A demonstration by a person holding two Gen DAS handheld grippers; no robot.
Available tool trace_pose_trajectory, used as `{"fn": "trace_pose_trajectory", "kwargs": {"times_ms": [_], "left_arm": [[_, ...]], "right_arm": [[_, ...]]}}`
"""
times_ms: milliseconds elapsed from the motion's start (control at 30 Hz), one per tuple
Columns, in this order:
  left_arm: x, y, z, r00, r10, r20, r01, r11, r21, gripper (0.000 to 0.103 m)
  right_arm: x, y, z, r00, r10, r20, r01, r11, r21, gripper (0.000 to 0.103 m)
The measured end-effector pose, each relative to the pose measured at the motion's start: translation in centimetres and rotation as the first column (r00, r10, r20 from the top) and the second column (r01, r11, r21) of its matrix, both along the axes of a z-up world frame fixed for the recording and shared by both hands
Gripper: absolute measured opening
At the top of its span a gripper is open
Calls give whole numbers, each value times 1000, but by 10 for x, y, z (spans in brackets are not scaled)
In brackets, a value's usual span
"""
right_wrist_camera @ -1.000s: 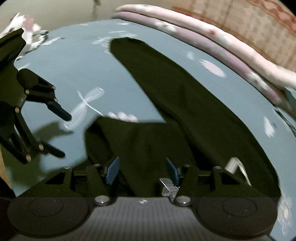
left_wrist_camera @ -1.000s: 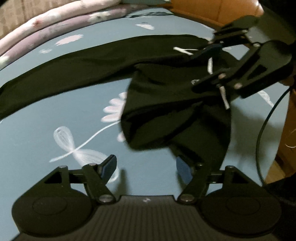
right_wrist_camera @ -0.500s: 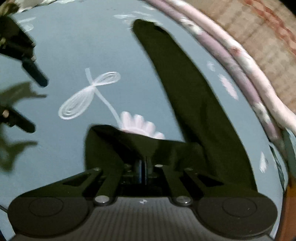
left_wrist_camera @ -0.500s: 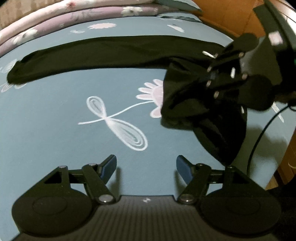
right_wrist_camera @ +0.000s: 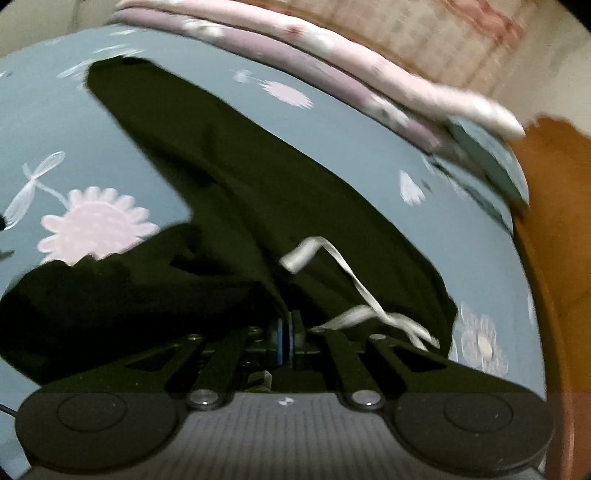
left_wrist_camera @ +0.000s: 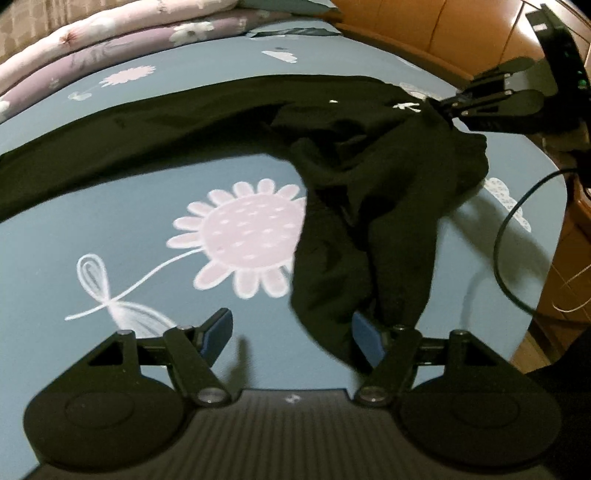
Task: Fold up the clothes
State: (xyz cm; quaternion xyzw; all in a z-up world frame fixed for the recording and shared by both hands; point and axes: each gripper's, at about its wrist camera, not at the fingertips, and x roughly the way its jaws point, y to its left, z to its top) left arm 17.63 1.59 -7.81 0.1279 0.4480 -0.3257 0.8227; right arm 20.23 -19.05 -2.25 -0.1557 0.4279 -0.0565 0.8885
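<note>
— Where are the black trousers (left_wrist_camera: pixel 369 192) right now?

— Spread on the blue floral bedsheet (left_wrist_camera: pixel 110 229): one leg runs long and flat toward the folded pink quilts (right_wrist_camera: pixel 369 74), the other is bunched and lifted near me. My right gripper (right_wrist_camera: pixel 290 334) is pinched tight on the waistband, beside the white drawstring (right_wrist_camera: pixel 354 288). My left gripper (left_wrist_camera: pixel 291 332) hangs with its jaws apart, nothing clamped (the crumpled leg's hem brushes one blue pad).

— What makes this step go well?

— I think I should catch that loose hem with the left, then draw both hands apart so the leg lies smooth.

— Room?

— Plenty of bare sheet leftward; the wooden bed frame (left_wrist_camera: pixel 461 33) and a black cable (left_wrist_camera: pixel 509 229) crowd the right edge.
</note>
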Motion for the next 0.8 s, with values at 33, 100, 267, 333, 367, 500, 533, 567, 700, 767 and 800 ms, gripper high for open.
{"fn": "trace_pose_trajectory", "kwargs": {"times_ms": [33,100,267,333,367,500,533,567,700,767,800], "left_arm": [[0,-4,1,1000,2,-2,-2,1000,2,72],[0,-13,2,1000,8,-7,-8,1000,2,72],[1,-30,6,999,46,-23,-46,999,-5,72],[3,-34,7,996,86,-27,-86,996,9,72],[5,-35,7,994,108,-29,-107,994,17,72],[16,-32,9,980,194,-49,-193,981,24,70],[21,-32,10,976,210,-57,-209,978,21,68],[25,-31,10,973,223,-64,-223,975,20,68],[41,-40,4,965,239,-104,-236,971,44,37],[48,-46,-3,959,243,-145,-239,970,45,37],[51,-49,-8,955,250,-162,-244,968,57,37]], "right_arm": [[-3,-13,-2,1000,-23,-1,23,999,29,3],[-6,-29,-8,999,-41,-4,41,997,68,3],[-11,-53,-28,999,-18,-33,22,991,133,6],[-13,-55,-32,999,9,-41,-3,991,137,12],[-14,-56,-33,999,23,-43,-17,990,140,18],[-28,-63,-29,991,129,-22,-122,970,209,27],[-32,-66,-26,988,154,-15,-147,964,221,33],[-39,-68,-24,984,176,-5,-170,958,229,36],[-64,-80,-13,975,219,35,-221,944,245,43],[-73,-89,-11,978,202,49,-208,943,259,46],[-76,-94,-11,979,194,55,-202,944,260,46]]}}
